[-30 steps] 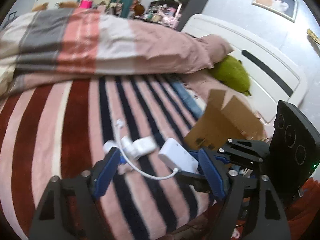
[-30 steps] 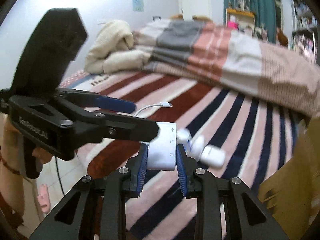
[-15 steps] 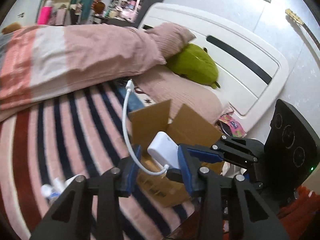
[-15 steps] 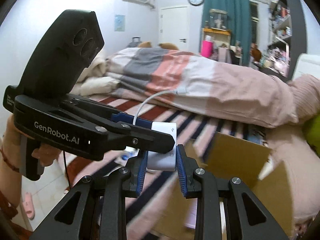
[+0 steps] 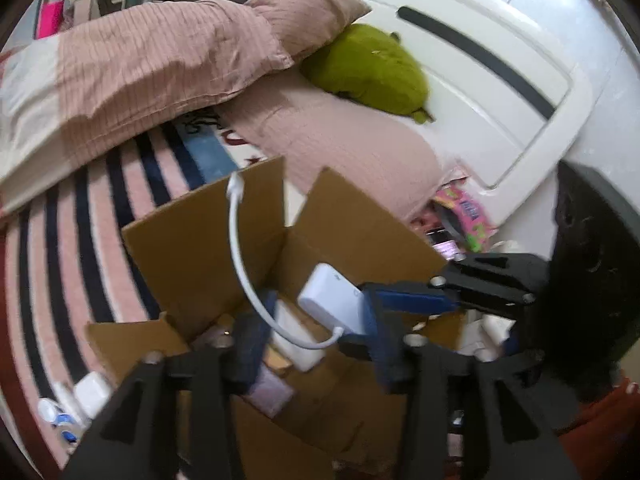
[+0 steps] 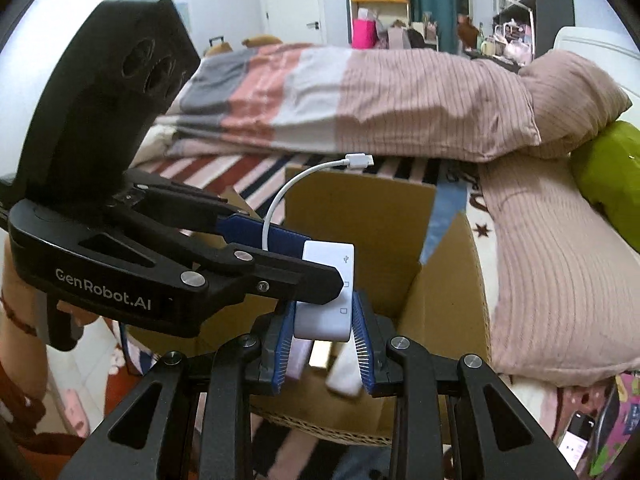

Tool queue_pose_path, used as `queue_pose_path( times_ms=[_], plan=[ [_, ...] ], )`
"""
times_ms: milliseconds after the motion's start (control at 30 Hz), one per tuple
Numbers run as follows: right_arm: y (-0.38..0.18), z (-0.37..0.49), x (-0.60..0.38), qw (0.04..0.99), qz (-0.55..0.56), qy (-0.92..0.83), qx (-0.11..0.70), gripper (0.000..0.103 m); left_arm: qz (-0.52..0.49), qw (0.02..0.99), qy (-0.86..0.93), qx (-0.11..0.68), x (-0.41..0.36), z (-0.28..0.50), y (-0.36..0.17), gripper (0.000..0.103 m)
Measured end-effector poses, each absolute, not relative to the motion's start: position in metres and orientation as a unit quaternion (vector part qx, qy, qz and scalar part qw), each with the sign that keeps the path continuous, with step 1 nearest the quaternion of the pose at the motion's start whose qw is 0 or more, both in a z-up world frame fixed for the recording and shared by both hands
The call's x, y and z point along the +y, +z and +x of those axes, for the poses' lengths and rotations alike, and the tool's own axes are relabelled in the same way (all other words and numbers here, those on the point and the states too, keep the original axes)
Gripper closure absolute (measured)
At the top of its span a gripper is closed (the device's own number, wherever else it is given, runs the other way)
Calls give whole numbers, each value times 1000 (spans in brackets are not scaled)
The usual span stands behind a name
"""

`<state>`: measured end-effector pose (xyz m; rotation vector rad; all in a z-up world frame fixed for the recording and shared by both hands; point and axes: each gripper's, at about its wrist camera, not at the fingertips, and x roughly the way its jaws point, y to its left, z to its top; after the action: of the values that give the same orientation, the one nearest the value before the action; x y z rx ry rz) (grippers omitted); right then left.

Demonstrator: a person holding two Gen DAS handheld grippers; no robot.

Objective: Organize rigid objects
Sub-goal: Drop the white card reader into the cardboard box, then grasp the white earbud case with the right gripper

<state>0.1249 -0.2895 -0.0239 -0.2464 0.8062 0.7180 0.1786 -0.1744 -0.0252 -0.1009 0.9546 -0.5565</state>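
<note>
A white adapter hub (image 6: 328,292) with a short white cable (image 6: 298,184) hangs above the open cardboard box (image 6: 444,300). My right gripper (image 6: 322,330) is shut on the hub's near end. It also shows in the left wrist view (image 5: 332,300), with its cable (image 5: 240,248) arching up over the box (image 5: 192,248). My left gripper (image 5: 312,344) straddles the hub and cable with its fingers apart, not pressing them. Several items lie inside the box (image 5: 296,344).
The box stands on a striped bed (image 5: 68,240) beside a pink pillow (image 5: 360,148) and a green plush (image 5: 372,68). Small white chargers (image 5: 80,396) lie on the bed left of the box. A folded duvet (image 6: 360,100) lies behind.
Both grippers have carried the hub from above the striped bed to over the open box and lowered it toward the opening. The right gripper's hold is unchanged.
</note>
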Motion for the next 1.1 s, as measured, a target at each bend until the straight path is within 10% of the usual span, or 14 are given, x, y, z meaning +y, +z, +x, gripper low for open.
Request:
queue_pose_path(
  times_ms=[67, 700, 1100],
  plan=[
    [-27, 127, -291, 850, -116, 334, 390, 74, -37, 861, -242, 446, -171, 175, -24, 32],
    [-10, 77, -175, 816, -142, 418, 372, 70, -81, 918, -114, 370, -1, 87, -3, 31],
    [-107, 81, -64, 771, -160, 414, 457, 63, -136, 915, -39, 377, 105, 31, -59, 31]
  ],
)
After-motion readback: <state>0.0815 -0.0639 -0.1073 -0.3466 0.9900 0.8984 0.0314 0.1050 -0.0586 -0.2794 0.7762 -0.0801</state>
